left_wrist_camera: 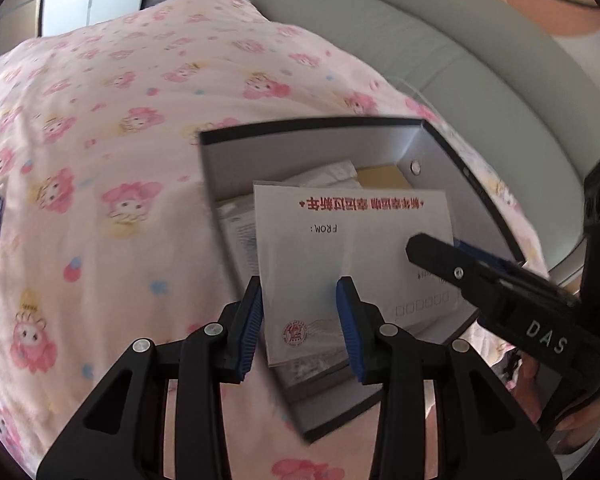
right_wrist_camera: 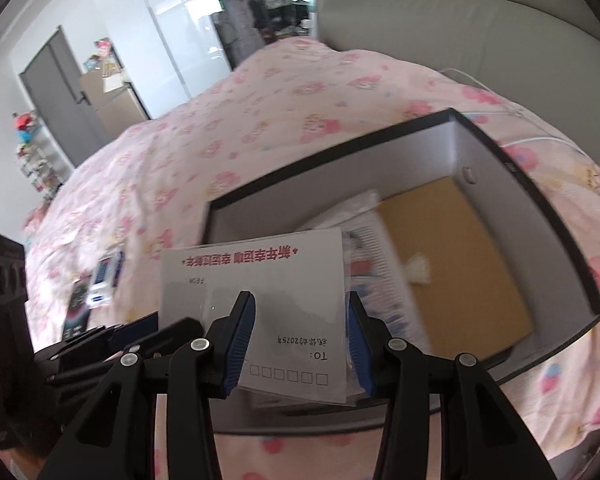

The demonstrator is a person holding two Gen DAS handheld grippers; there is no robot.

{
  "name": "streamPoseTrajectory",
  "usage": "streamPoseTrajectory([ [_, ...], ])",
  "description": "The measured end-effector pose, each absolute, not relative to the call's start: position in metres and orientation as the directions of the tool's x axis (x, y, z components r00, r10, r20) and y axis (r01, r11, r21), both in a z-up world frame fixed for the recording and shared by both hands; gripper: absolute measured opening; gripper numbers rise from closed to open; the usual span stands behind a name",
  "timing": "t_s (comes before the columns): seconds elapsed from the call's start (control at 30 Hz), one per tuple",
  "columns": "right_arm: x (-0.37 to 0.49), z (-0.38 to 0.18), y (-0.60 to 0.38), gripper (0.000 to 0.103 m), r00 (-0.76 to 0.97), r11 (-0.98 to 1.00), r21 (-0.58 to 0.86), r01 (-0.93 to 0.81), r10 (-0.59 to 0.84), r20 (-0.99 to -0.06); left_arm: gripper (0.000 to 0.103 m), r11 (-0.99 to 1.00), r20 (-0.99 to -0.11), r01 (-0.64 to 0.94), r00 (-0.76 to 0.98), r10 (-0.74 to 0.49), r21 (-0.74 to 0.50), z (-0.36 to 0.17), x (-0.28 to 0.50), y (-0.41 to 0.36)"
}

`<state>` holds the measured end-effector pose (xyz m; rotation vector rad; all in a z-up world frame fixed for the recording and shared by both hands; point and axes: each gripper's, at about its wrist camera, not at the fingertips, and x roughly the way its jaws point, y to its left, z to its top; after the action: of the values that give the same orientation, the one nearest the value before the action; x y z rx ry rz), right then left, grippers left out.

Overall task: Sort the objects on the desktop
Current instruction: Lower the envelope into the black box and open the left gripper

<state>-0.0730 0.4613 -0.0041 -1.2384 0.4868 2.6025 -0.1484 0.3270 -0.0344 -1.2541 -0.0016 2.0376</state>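
A white postcard with red Chinese print (left_wrist_camera: 352, 248) (right_wrist_camera: 260, 292) hovers flat over an open grey box with a dark rim (left_wrist_camera: 424, 148) (right_wrist_camera: 540, 216) on the pink bedspread. My left gripper (left_wrist_camera: 298, 324) is open, its blue pads either side of the card's near edge. My right gripper (right_wrist_camera: 300, 340) is also open around the card; in the left wrist view its black finger (left_wrist_camera: 452, 260) lies over the card's right part. Whether either pad touches the card is unclear. Inside the box lie a brown envelope (right_wrist_camera: 460, 264) and papers.
The pink cartoon-print bedspread (left_wrist_camera: 112, 168) covers the surface. Small packets and a dark card (right_wrist_camera: 100, 280) lie on it left of the box. A pale padded headboard (right_wrist_camera: 480, 28) runs behind. A white cable (right_wrist_camera: 540, 140) lies past the box.
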Motion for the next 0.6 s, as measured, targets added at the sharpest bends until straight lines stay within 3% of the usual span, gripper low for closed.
streamPoseTrajectory([
  [0.3, -0.082, -0.030, 0.488, 0.041, -0.548, -0.918, 0.156, -0.366, 0.077, -0.833, 0.037, -0.749, -0.834, -0.589, -0.216, 0.507, -0.303, -0.058, -0.150, 0.361],
  [0.53, -0.084, -0.036, 0.494, 0.042, -0.527, -0.911, 0.126, -0.393, 0.111, -0.843, 0.043, -0.763, -0.868, -0.606, -0.233, 0.439, -0.223, -0.059, -0.145, 0.371],
  [0.6, -0.085, -0.037, 0.495, 0.043, -0.513, -0.911, 0.102, -0.400, 0.130, -0.848, 0.051, -0.755, -0.874, -0.623, -0.232, 0.426, -0.203, -0.059, -0.141, 0.374],
])
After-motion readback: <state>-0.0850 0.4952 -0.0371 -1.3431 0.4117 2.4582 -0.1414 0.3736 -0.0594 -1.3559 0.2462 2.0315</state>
